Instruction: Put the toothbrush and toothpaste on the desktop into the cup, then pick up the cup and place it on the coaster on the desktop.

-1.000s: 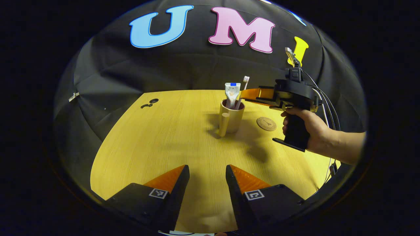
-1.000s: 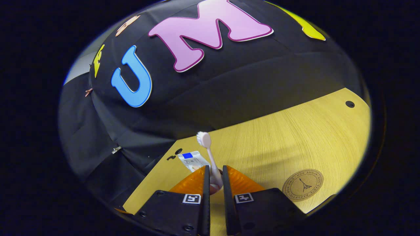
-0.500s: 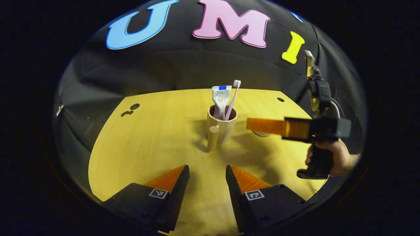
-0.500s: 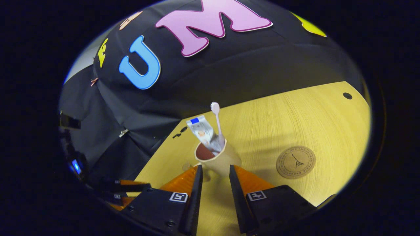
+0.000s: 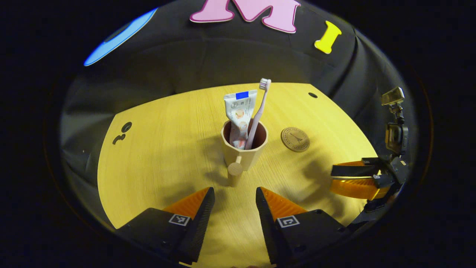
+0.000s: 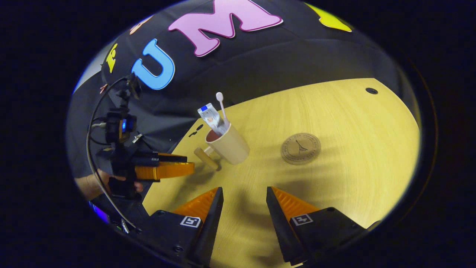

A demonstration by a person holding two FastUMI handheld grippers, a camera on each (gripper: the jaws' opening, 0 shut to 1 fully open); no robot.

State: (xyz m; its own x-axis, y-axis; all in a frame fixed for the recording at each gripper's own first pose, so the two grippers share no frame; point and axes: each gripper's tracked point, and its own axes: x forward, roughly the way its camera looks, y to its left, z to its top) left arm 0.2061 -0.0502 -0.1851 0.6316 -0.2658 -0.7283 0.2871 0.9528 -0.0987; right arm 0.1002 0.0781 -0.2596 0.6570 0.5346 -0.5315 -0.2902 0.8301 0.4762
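Left gripper view
- left gripper (image 5: 233, 201): fingers spread apart at the bottom of the view, nothing between them, held above the desk (image 5: 160, 156).
- cup (image 5: 243, 149): tan, dark inside, upright near the middle of the desk, just ahead of the spread fingers; its wooden peg handle (image 5: 235, 170) points toward the camera.
- toothpaste (image 5: 238, 113): tube standing in the cup, crimped end with blue patch up, leaning slightly left.
- toothbrush (image 5: 258, 111): in the cup, just right of the tube, bristle head up, leaning right.
- coaster (image 5: 295, 139): round, brown, printed, flat on the desk right of the cup, apart from it, nothing on it.
- right gripper (image 5: 336, 178): at the right edge, seen side-on over the desk edge; orange fingers overlap from this angle, gap cannot be told here.

Right gripper view
- right gripper (image 6: 243, 204): fingers parted, released, empty, above bare desk (image 6: 353, 123).
- cup (image 6: 228, 145): ahead and slightly left, upright on the desk, handle (image 6: 205, 158) toward the lower left; toothpaste (image 6: 210, 117) and toothbrush (image 6: 222, 108) stick out of it.
- coaster (image 6: 300, 148): right of the cup, clear gap between them, bare.
- left gripper (image 6: 187, 168): at the left, side-on, held by a hand (image 6: 111, 182), tips near the cup's handle, not touching.
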